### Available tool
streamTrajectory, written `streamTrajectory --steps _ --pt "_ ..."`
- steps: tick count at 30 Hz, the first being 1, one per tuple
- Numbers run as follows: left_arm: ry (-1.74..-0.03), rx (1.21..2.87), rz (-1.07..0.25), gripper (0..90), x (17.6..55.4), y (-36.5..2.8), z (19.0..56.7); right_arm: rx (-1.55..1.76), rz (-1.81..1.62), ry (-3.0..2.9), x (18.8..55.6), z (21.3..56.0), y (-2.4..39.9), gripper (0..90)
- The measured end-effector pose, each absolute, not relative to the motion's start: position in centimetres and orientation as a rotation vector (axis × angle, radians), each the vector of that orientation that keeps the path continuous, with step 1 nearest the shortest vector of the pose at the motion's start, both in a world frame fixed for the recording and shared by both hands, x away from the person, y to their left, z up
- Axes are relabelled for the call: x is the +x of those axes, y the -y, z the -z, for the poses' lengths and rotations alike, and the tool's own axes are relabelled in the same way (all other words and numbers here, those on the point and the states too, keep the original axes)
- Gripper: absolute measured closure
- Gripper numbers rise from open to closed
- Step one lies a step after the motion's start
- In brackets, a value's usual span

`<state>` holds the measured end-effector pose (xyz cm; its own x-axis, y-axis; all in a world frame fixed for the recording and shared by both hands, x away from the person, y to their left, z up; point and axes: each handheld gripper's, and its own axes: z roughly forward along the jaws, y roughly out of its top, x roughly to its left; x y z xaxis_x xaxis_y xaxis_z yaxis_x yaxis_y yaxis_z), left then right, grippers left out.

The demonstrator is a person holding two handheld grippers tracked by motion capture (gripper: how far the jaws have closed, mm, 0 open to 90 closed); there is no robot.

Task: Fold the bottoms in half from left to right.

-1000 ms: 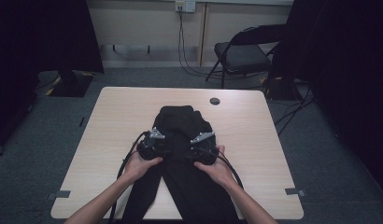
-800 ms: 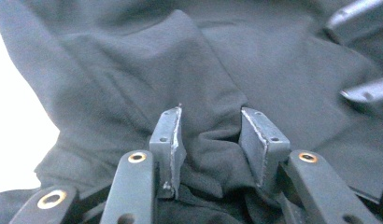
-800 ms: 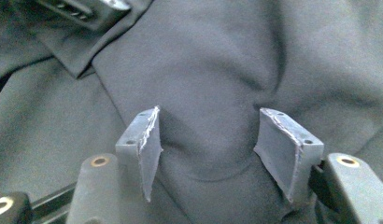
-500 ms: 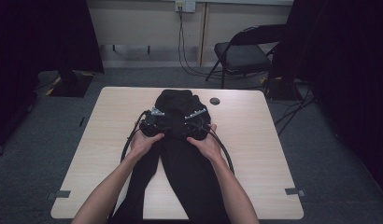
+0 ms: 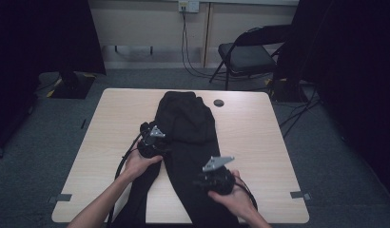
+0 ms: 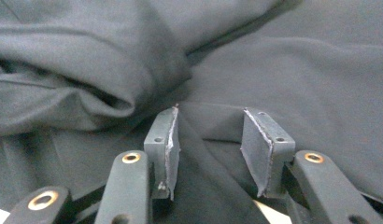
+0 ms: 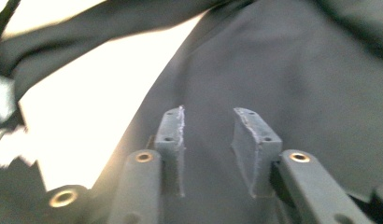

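Observation:
A pair of black trousers lies lengthwise on the light wooden table, its far end bunched and folded, its legs running to the near edge. My left gripper rests at the garment's left edge, mid-table. In the left gripper view it is open, a low ridge of the black cloth lying between its jaws. My right gripper hovers over the right trouser leg near the front edge. It is open with flat black fabric beneath it.
A small dark round disc sits on the table beyond the trousers. A folding chair stands behind the table, cables hang from a wall socket, and dark curtains flank both sides.
Both grippers first pushed forward and the trousers slid toward the far edge. Since then the left gripper has drawn back a little; the right has pulled well back toward the near edge.

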<state>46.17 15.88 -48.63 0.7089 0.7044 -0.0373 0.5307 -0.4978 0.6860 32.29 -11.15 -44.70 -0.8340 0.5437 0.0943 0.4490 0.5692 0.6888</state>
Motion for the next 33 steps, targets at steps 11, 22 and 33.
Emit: streamTrajectory --steps 11,22,33 --pt "-0.939 2.229 -0.357 56.4 46.2 -15.8 48.6 0.88 -1.018 -2.787 29.5 47.9 12.6 60.4" --pt "-1.008 2.17 -0.406 54.4 45.8 -16.1 48.6 0.848 -1.022 -2.815 27.9 47.9 12.3 89.0" --pt "-1.023 2.174 -0.367 54.5 46.2 -17.1 48.7 0.759 -1.27 -2.849 26.9 45.0 8.9 89.3"
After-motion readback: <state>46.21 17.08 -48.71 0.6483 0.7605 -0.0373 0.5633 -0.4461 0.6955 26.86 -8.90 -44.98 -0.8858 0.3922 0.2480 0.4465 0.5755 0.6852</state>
